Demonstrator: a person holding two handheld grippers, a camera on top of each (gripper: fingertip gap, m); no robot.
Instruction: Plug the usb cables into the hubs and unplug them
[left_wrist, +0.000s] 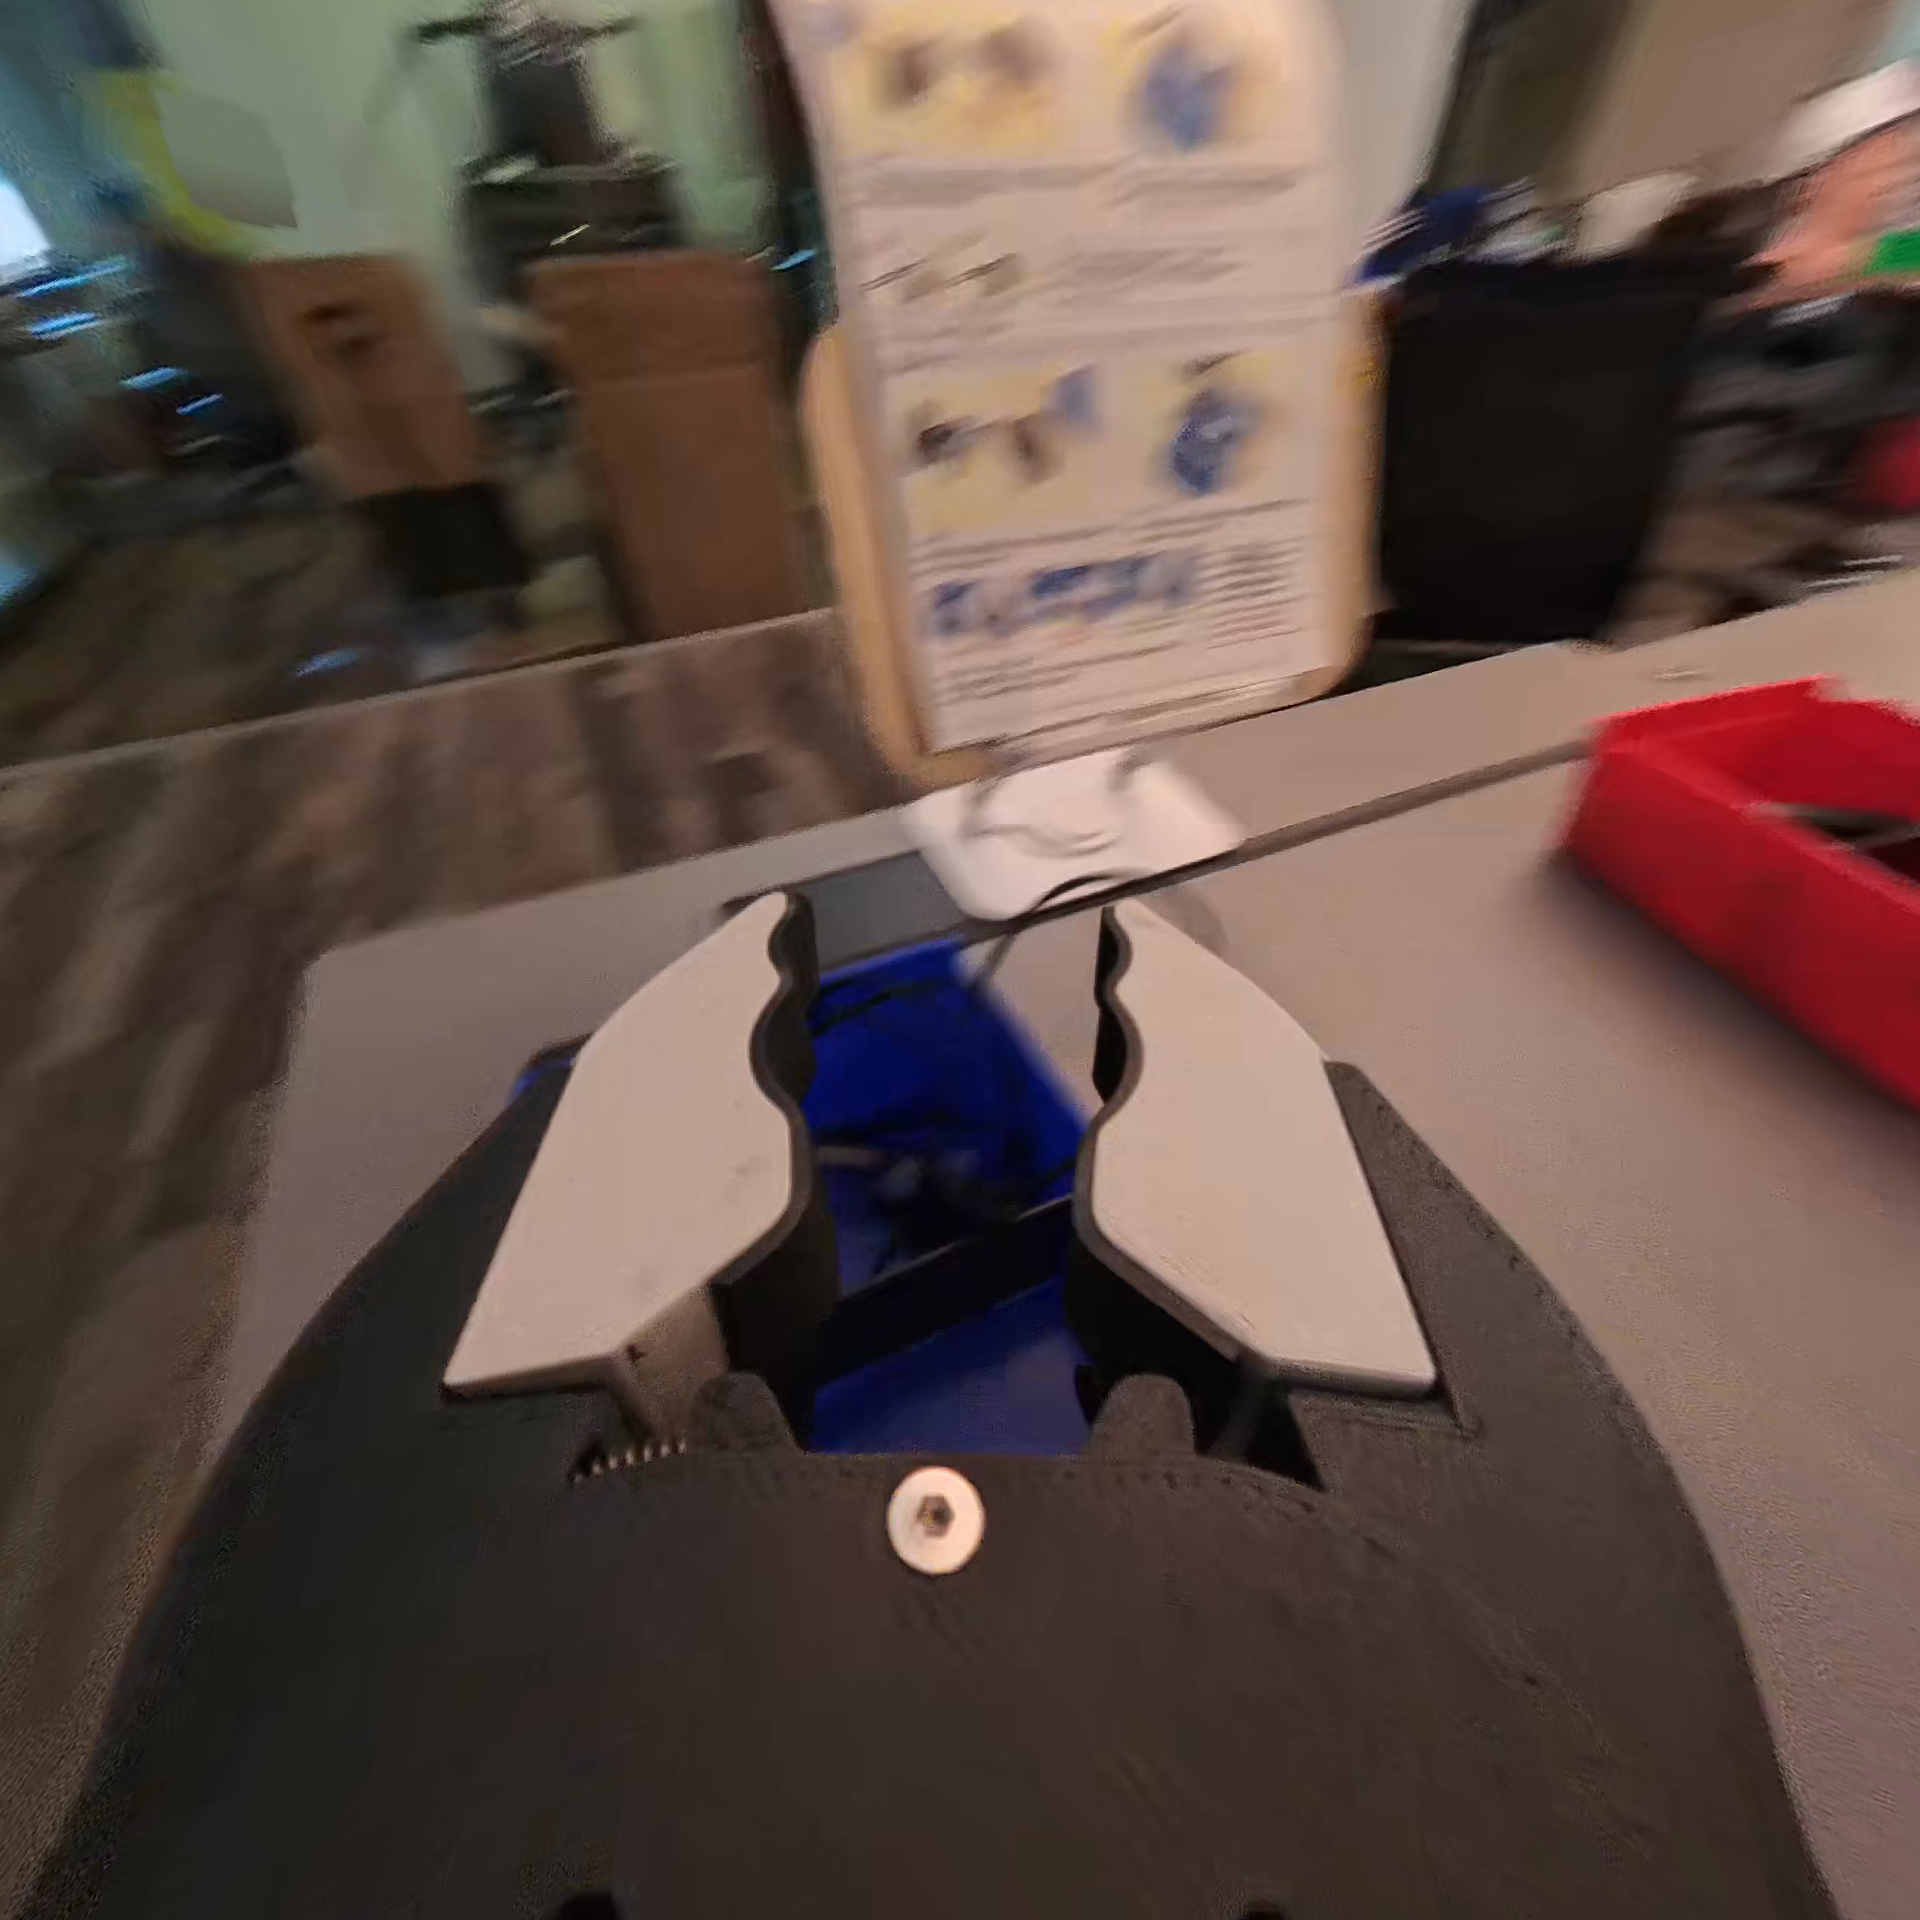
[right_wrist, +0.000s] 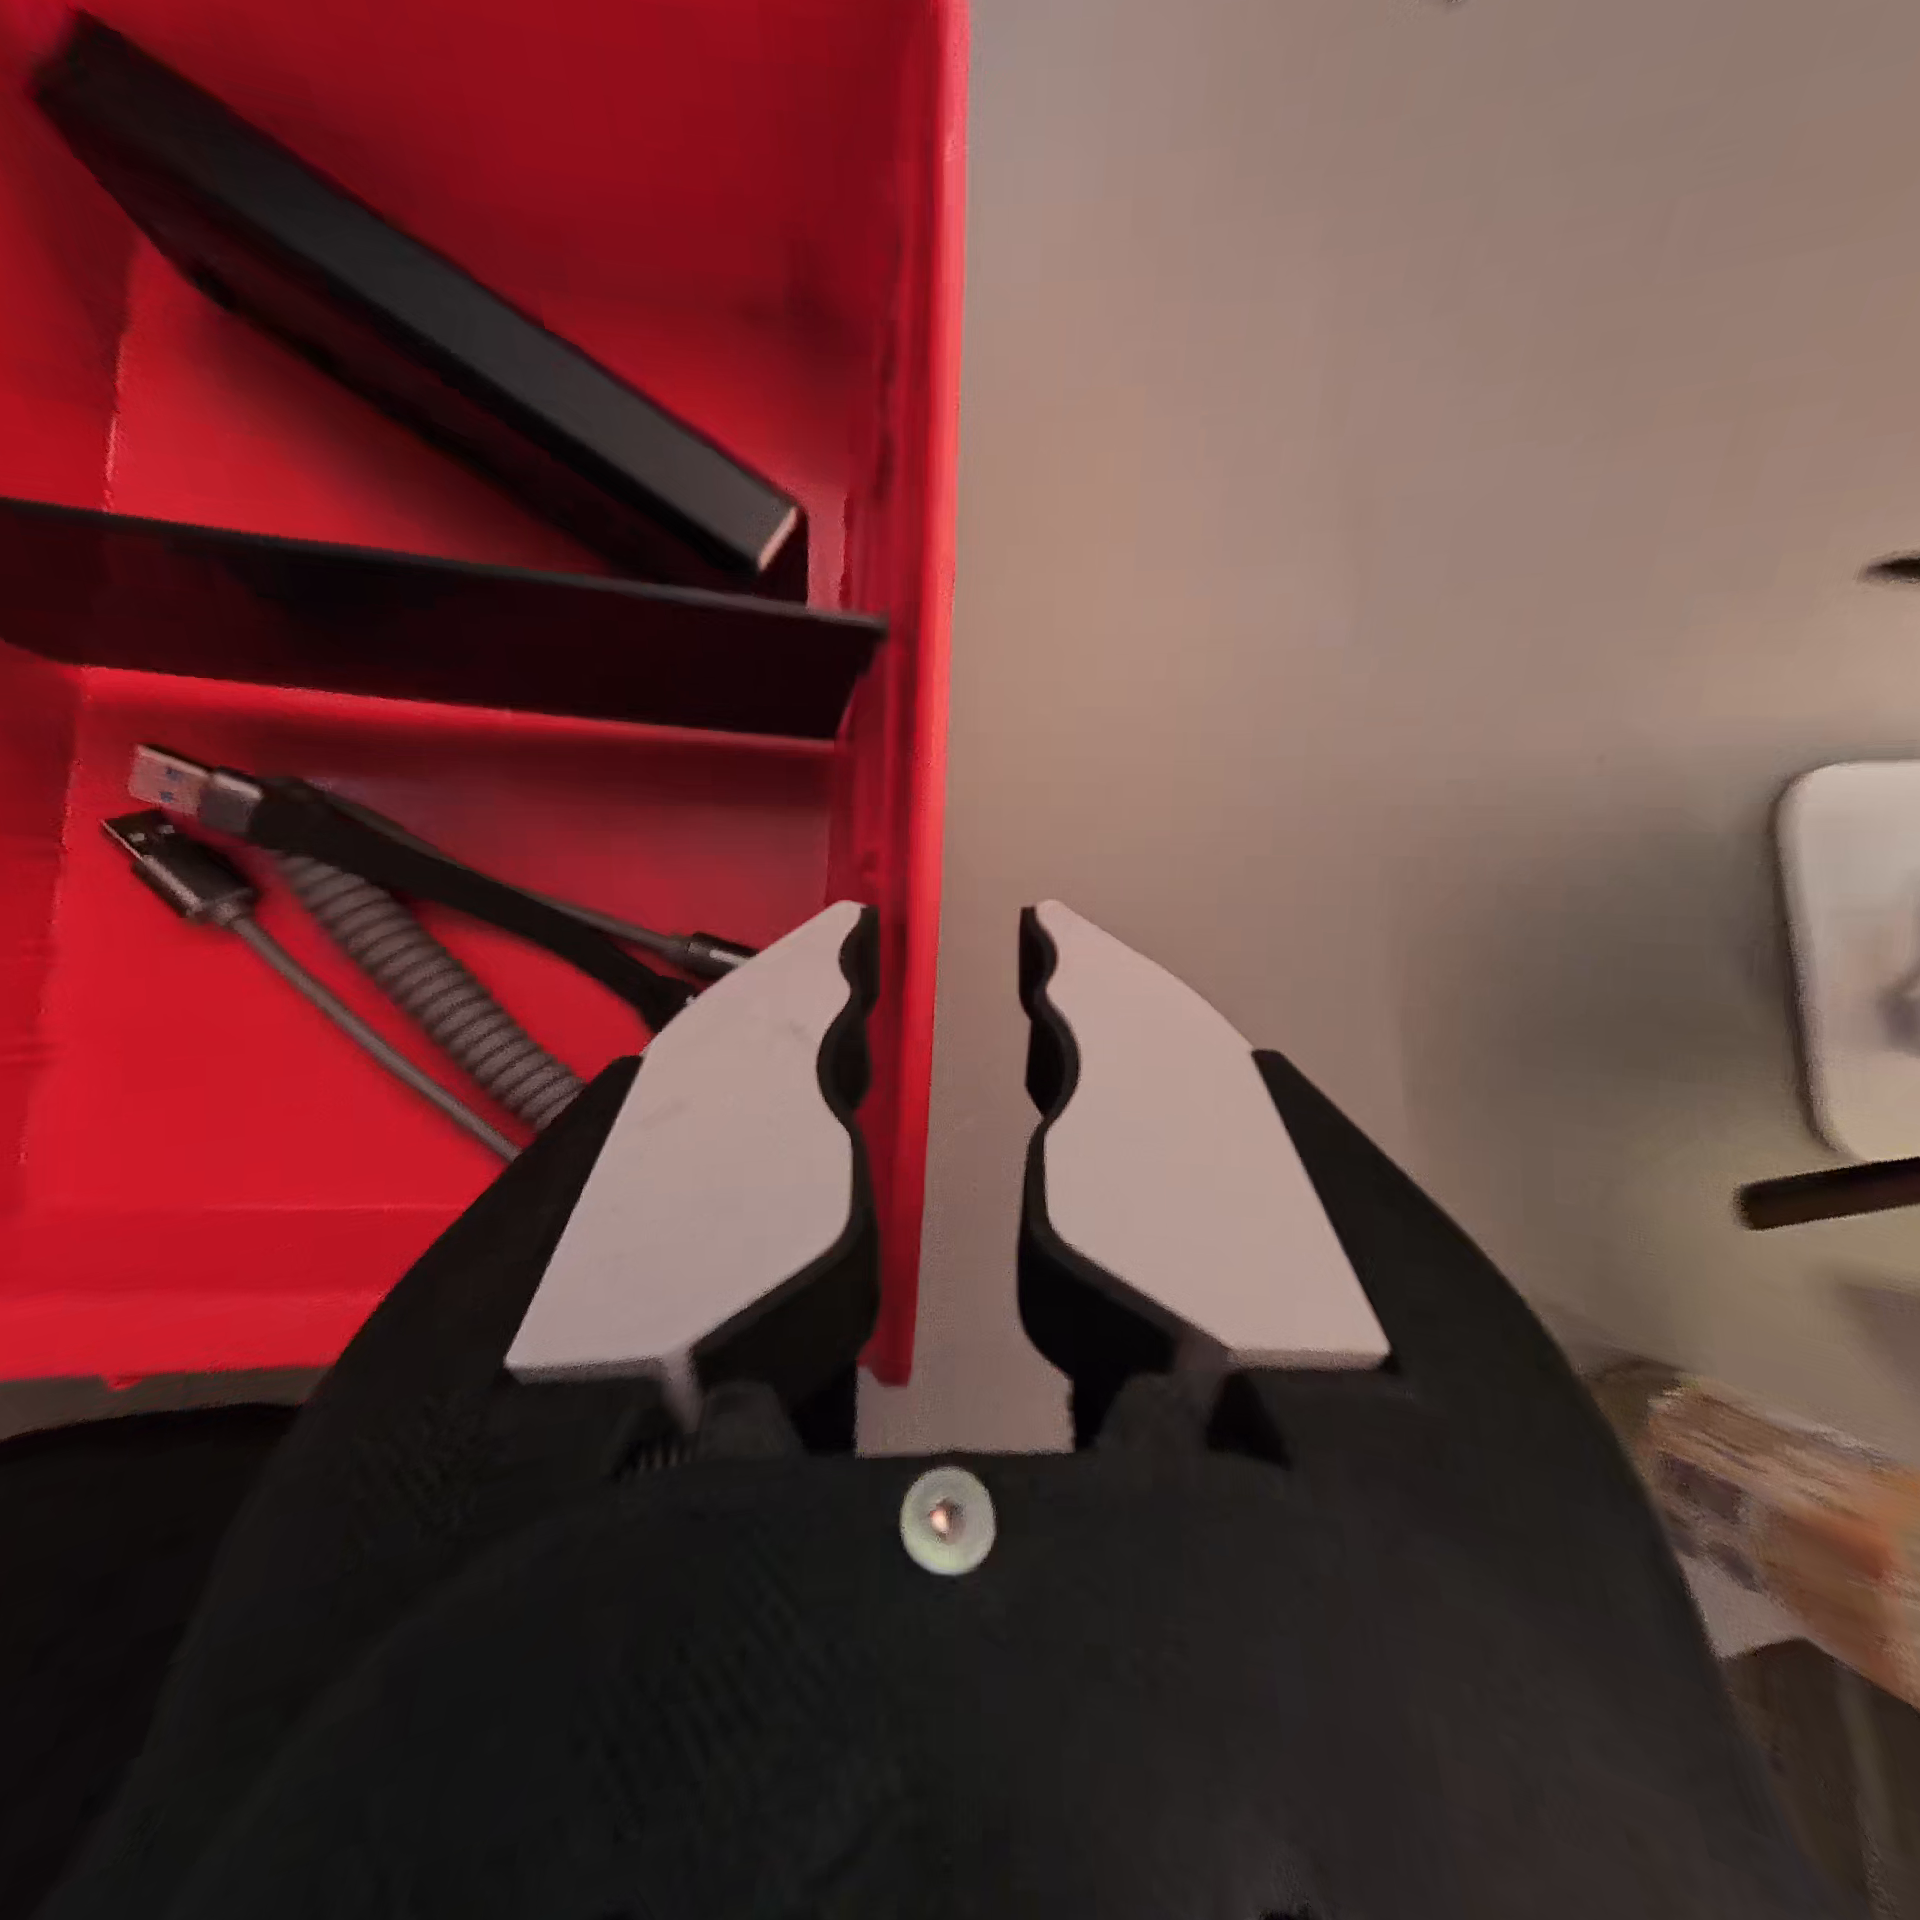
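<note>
Both jaws stand apart with nothing between them, left gripper (left_wrist: 945, 925) over a blue bin (left_wrist: 940, 1049), right gripper (right_wrist: 948, 914) at a red bin's wall (right_wrist: 930, 623).

USB cables (right_wrist: 343, 914) lie in the red bin's near compartment, a black hub (right_wrist: 416, 301) beyond its dark divider (right_wrist: 436, 623); the blue bin holds dark cables too blurred to tell apart. Both bins sit well apart on a grey table (left_wrist: 1455, 987). Farther off stand a white-based sign (left_wrist: 1091, 416), then cardboard boxes (left_wrist: 665, 436) in a blurred room.

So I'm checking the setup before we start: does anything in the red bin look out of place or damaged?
Nothing stands out. In the red bin, a black hub lies slantwise behind the divider, and the cables lie loose, unplugged, in front. No damage shows.
</note>
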